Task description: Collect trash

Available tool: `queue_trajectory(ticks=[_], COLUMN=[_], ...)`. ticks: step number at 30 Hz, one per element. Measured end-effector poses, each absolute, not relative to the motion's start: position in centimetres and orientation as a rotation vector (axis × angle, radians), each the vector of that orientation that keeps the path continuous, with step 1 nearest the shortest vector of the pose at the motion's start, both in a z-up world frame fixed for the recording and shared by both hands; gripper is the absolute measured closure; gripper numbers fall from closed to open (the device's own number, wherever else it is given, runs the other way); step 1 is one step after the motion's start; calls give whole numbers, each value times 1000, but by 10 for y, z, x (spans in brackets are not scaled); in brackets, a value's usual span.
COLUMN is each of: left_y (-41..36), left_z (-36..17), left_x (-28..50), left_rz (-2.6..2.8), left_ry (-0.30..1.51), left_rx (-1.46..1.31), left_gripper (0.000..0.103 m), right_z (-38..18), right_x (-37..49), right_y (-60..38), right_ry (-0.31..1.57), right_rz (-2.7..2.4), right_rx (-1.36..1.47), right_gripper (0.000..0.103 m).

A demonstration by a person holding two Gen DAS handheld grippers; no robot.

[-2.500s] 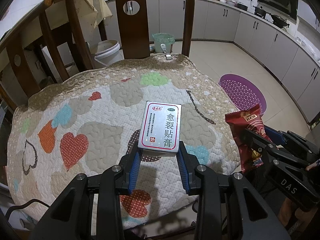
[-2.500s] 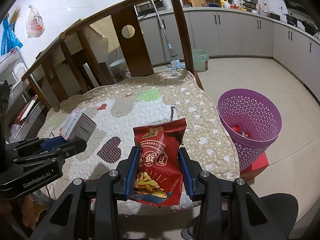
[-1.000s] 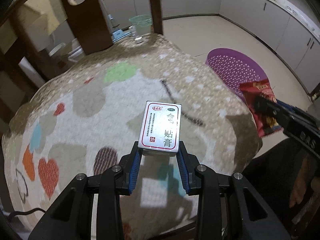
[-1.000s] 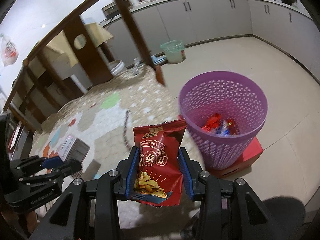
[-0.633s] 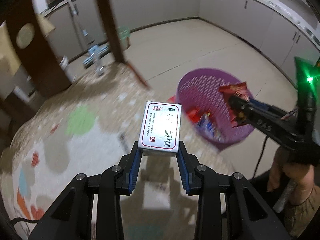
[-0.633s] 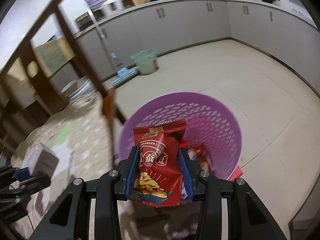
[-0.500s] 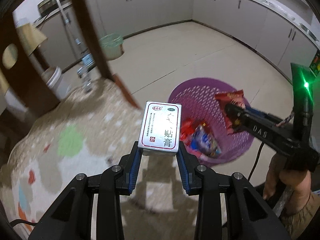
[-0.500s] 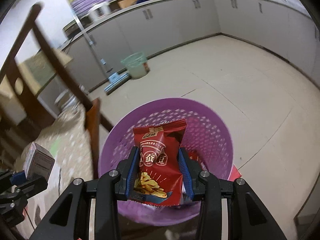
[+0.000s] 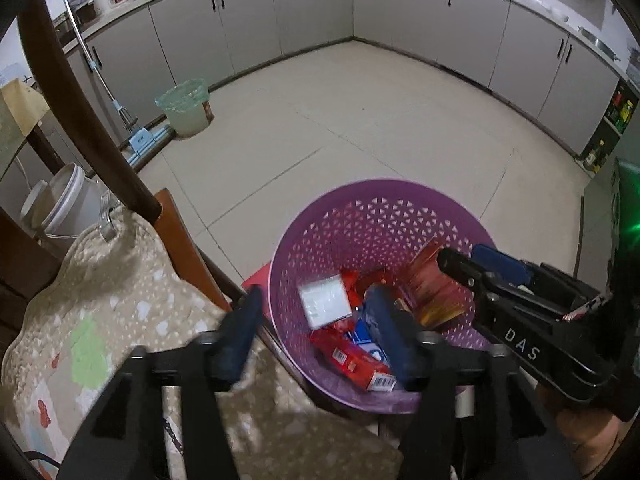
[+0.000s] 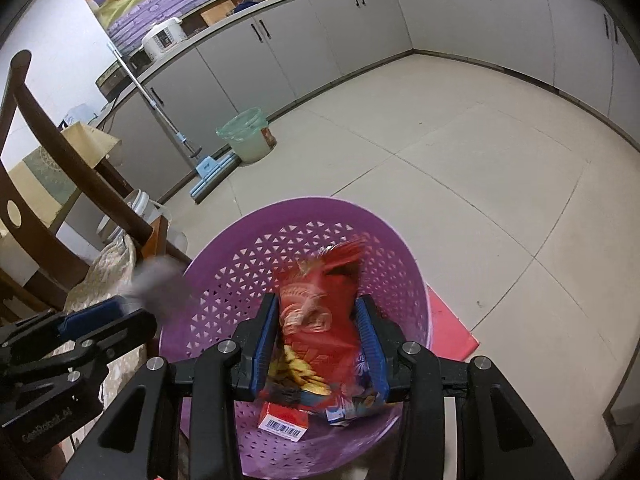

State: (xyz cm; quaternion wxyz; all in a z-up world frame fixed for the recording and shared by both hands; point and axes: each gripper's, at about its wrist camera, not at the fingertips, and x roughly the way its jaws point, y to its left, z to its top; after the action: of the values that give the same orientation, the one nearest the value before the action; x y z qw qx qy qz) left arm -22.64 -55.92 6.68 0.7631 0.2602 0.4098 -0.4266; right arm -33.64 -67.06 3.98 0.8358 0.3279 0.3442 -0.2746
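Note:
A purple mesh basket (image 9: pixel 376 216) stands on the floor beside the chair; it also shows in the right wrist view (image 10: pixel 304 216). My left gripper (image 9: pixel 316 336) is open above its left rim. The silver medicine box (image 9: pixel 325 306) is blurred, falling into the basket among other wrappers. In the right wrist view the box is a grey blur (image 10: pixel 158 284) by the left gripper. My right gripper (image 10: pixel 318 344) is open over the basket. The red snack bag (image 10: pixel 316 320) is blurred between its fingers, dropping. The bag also shows in the left wrist view (image 9: pixel 434 292).
The quilted chair cushion (image 9: pixel 100 320) and wooden chair back (image 9: pixel 80 112) are at the left. A green-lined bin (image 9: pixel 186 106), a mop (image 9: pixel 116 108) and a white bucket (image 9: pixel 68 196) stand on the tiled floor. Grey cabinets line the far walls.
Both grippers moved from over the cushion to above the basket and opened. The medicine box and the snack bag left the fingers and are falling into the basket.

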Motion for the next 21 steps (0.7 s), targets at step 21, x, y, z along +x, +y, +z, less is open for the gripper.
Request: queue_trajectory(ticks=[21], left_y=[-455], left_z=[124], left_x=[-273], left_rz=[-843], left_ry=[762], left_rx=[541], left_gripper=[30], right_z=[47], right_x=[-354], right_y=[-652], right_ry=[685], right_rz=[-659], right_rx=[625], right_gripper=[42])
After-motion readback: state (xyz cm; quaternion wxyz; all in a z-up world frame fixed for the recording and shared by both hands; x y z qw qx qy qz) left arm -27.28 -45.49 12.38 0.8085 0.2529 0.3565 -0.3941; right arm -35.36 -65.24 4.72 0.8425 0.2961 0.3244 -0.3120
